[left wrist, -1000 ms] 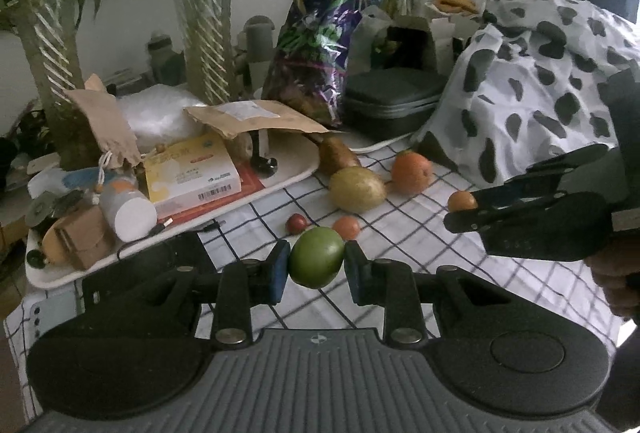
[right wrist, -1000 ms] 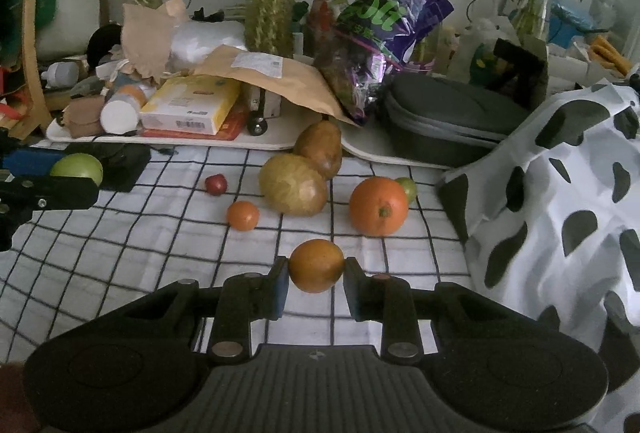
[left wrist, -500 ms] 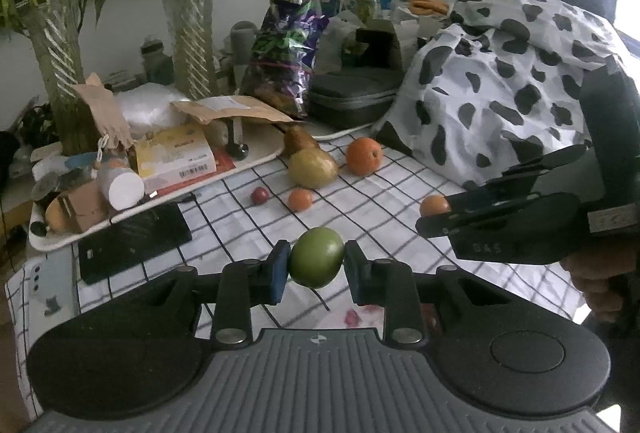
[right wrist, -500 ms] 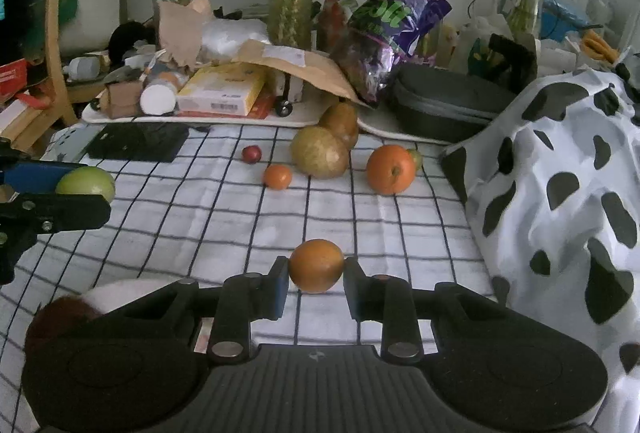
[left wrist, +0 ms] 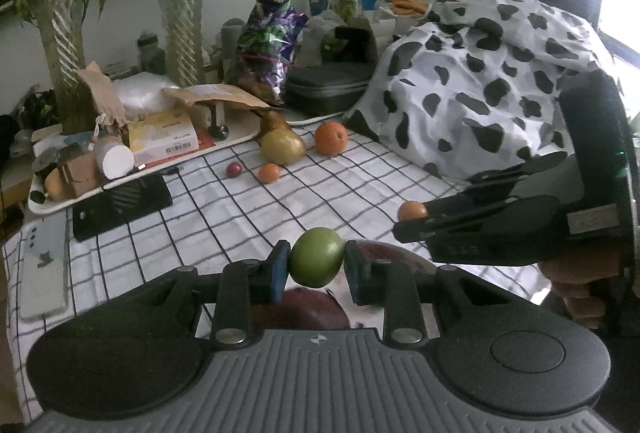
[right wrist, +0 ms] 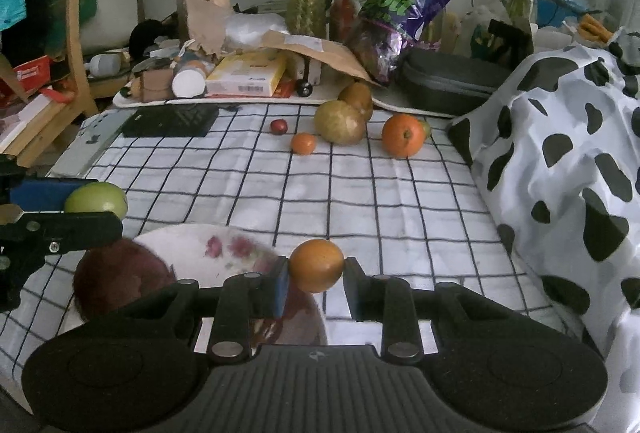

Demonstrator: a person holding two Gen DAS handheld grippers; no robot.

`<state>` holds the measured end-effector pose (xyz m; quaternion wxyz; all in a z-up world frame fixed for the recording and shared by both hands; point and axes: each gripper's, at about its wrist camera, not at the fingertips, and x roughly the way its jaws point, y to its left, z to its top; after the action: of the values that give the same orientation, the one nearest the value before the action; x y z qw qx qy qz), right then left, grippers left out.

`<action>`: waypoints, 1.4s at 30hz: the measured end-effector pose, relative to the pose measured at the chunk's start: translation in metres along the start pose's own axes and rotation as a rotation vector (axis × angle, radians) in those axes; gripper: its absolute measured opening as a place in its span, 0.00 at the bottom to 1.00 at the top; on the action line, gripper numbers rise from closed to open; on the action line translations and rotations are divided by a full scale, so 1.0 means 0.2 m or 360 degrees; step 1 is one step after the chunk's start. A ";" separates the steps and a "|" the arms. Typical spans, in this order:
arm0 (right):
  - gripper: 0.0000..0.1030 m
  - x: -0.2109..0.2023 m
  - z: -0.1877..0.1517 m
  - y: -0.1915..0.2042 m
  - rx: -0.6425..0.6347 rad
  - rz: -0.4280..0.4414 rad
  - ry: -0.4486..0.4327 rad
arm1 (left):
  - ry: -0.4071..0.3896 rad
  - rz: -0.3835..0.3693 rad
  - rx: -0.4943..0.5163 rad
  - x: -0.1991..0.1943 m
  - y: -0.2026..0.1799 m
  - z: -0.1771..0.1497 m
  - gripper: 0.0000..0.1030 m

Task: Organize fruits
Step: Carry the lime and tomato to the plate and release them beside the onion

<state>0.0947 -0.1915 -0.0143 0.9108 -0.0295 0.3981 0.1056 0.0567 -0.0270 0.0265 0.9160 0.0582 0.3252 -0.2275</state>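
— Green fruit (left wrist: 317, 262) first, in the left wrist view: where is it?

— Clamped between the fingers of the left gripper (left wrist: 316, 267), off the table, above a white plate (left wrist: 384, 253) with a dark red fruit (left wrist: 308, 307) on it. To the right, the right gripper (left wrist: 416, 219) has its fingers closed on a small orange fruit (left wrist: 412, 210).

— And the right wrist view?

— The small orange fruit (right wrist: 317, 264) sits pinched in the right gripper (right wrist: 316, 271), over the plate's (right wrist: 192, 245) right edge. The green fruit (right wrist: 96, 198) shows at the left. On the checked cloth (right wrist: 380, 201) farther back lie a large orange (right wrist: 403, 135), 2 brownish fruits touching each other, the nearer (right wrist: 339, 122) yellowish, a tiny orange one (right wrist: 303, 143) and a tiny red one (right wrist: 279, 126).
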 end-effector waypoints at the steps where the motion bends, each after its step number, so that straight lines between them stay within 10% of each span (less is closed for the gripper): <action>1: 0.29 -0.01 -0.01 0.01 -0.0001 0.0003 0.0002 | 0.0000 -0.0003 -0.0004 -0.01 -0.01 -0.01 0.28; 42: 0.30 -0.03 -0.24 0.11 0.0026 0.0267 0.0310 | 0.0459 -0.0079 -0.0024 0.06 -0.14 -0.26 0.28</action>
<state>0.0516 -0.1785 -0.0427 0.8560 0.0012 0.4866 0.1749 0.0220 -0.0420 -0.0207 0.8543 0.0754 0.4564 -0.2369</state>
